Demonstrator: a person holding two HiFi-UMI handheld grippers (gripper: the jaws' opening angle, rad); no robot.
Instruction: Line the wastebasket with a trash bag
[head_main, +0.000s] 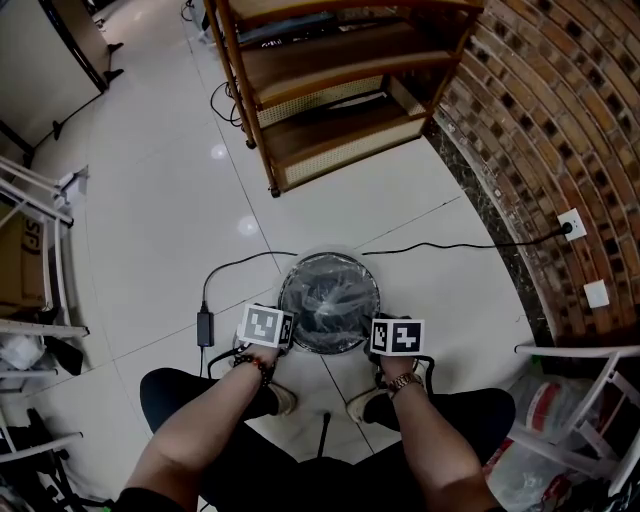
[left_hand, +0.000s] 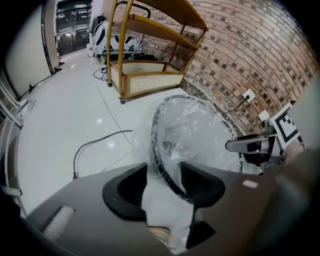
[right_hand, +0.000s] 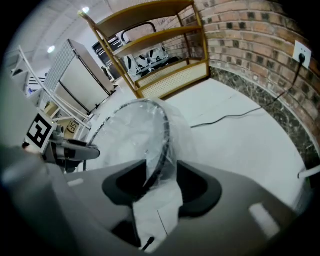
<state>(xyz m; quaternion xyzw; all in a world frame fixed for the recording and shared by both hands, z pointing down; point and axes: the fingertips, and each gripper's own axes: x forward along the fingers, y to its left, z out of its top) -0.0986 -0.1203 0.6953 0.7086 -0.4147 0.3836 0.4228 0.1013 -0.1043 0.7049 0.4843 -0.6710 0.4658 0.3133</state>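
Left tool (left_hand: 164, 182) is pinching trash bag (head_main: 330, 300) film over wastebasket (head_main: 297, 272) rim, near-left side; right tool (right_hand: 161, 182) is pinching it near-right.

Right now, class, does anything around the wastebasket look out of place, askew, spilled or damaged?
Nothing is spilled or damaged. The trash bag lies crumpled inside the wastebasket, not yet smoothed against its wall. A black cable trails across the floor just behind it.
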